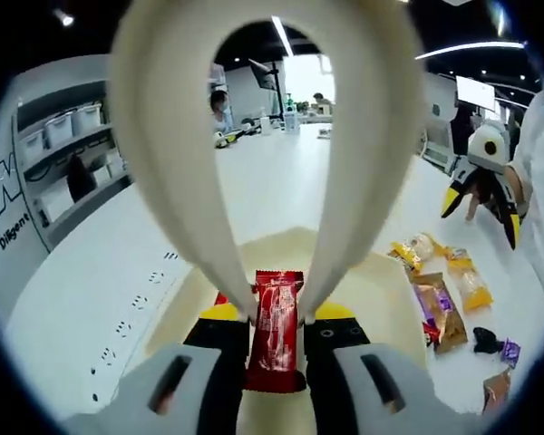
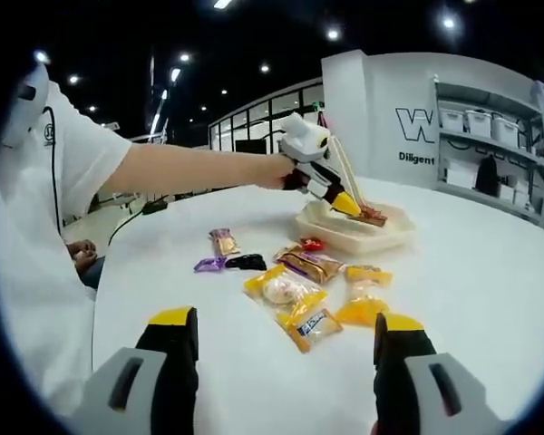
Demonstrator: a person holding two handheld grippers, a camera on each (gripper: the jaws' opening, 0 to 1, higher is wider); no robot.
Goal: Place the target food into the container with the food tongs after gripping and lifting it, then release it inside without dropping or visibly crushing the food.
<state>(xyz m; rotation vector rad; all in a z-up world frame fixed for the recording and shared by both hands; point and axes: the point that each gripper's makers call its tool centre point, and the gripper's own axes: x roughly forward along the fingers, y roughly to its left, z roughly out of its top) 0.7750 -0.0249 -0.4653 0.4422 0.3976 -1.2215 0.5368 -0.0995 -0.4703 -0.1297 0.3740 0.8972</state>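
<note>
Tongs point(image 1: 272, 163) ride in the left tool point(image 1: 276, 337), their cream tips pinching a red snack packet point(image 1: 276, 328) that hangs directly above the shallow cream container point(image 1: 381, 290), its long axis running along the tongs rather than across them. From the right gripper view the left tool point(image 2: 319, 177) reaches over that container point(image 2: 344, 237) on the white tabletop point(image 2: 490, 272), so letting go is the left hand's job. Right tool point(image 2: 286, 358) hovers wide and empty, well apart, above the scattered yellow packets point(image 2: 295, 299).
</note>
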